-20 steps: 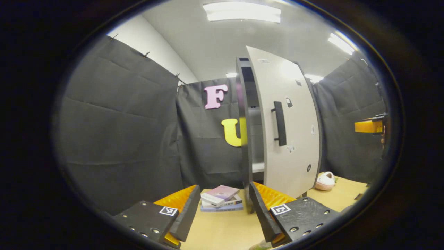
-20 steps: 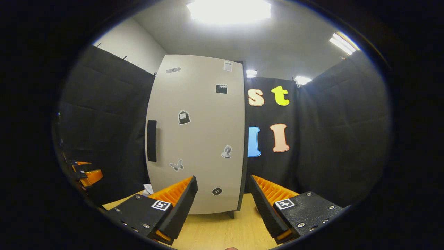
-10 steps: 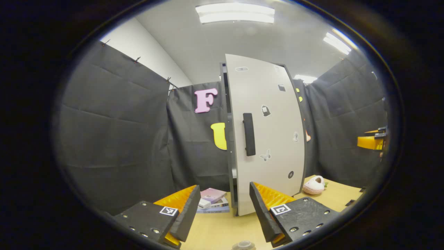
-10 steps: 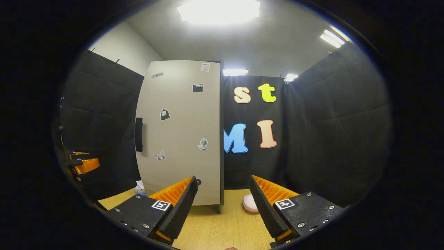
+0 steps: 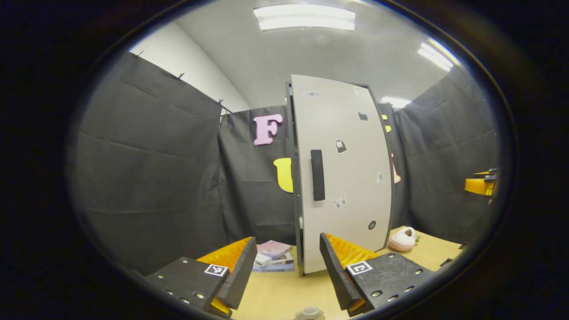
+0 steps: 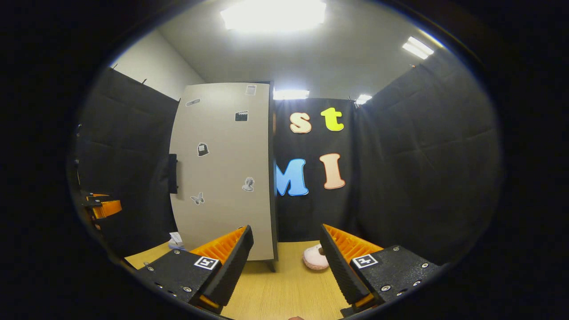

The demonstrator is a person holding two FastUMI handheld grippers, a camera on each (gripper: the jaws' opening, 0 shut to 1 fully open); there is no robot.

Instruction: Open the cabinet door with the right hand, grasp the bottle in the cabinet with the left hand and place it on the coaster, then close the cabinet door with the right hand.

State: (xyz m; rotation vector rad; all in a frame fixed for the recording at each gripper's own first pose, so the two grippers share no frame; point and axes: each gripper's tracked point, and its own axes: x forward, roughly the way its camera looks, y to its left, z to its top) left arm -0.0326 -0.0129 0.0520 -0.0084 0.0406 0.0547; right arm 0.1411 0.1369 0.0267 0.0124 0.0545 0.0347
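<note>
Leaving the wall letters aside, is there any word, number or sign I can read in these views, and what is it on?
No text can be read.
Stickers on the cabinet door: small pictures, any writing too small to read.
Stack of books on the table: spine lettering blurred.
Square markers on the left gripper and the right gripper: black-and-white patterns, no words.

Glaring ceiling lights, fisheye-warped edges
</note>
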